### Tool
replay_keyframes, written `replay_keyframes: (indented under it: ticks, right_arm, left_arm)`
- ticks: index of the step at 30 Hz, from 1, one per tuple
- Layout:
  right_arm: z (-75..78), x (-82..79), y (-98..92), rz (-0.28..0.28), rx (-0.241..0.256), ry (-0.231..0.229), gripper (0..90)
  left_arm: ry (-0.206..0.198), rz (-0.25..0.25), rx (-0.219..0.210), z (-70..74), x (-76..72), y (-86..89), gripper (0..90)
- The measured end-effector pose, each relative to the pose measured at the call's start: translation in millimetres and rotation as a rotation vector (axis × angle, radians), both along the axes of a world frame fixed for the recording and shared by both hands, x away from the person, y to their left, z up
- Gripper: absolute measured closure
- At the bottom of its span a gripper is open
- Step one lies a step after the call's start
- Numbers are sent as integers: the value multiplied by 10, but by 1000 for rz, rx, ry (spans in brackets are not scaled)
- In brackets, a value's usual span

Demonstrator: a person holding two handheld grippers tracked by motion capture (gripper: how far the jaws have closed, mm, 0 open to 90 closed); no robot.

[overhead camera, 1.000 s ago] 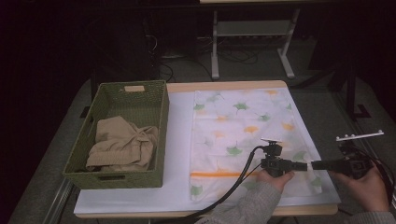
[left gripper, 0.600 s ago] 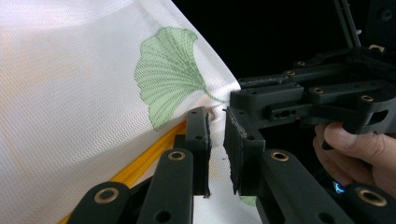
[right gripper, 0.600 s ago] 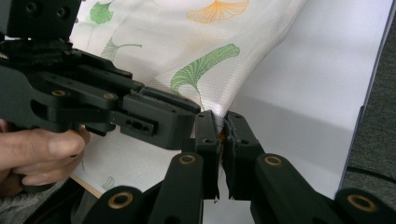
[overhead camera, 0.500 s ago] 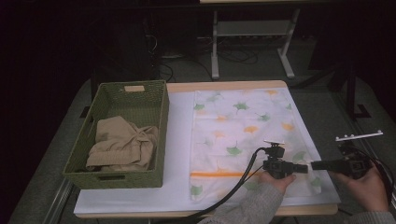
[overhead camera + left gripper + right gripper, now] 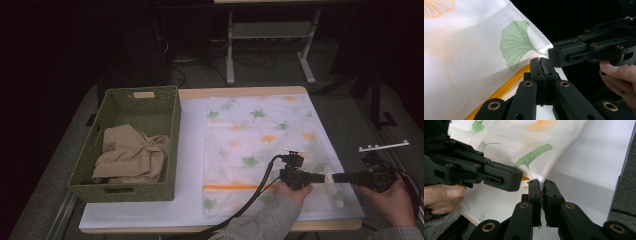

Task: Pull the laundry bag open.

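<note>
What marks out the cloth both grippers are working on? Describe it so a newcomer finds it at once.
On the white table, to the right of the green woven basket, lies a flat white cloth. The left gripper and the right gripper meet at its near right edge. Unlike the crumpled tan cloth in the basket, it bears green and orange leaf prints and an orange zip.

The high view looks forward and down over the whole worktop from the person's side. Each tool's camera sits very close above the leaf-printed cloth, looking along its own jaws. All three views share the cloth's corner, where the two tools meet.
</note>
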State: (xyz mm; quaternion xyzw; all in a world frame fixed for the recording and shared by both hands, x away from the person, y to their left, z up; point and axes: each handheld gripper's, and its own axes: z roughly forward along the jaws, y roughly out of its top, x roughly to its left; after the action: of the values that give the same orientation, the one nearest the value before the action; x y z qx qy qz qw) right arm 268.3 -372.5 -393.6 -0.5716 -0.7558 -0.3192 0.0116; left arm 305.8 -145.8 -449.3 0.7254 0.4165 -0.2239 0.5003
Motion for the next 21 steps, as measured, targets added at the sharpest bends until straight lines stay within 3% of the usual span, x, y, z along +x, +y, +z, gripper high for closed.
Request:
replay_keyframes:
  ticks: [4,11,21]
  right_arm:
    - [-4,4,12,8,-7,-4,846]
    - [-35,13,19,7,-15,7,846]
    - [-36,14,6,3,-2,5,846]
  left_arm:
    - [-15,23,-1,12,2,5,898]
    - [-5,47,-4,-19,17,-35,889]
    - [1,42,9,-46,7,-102,867]
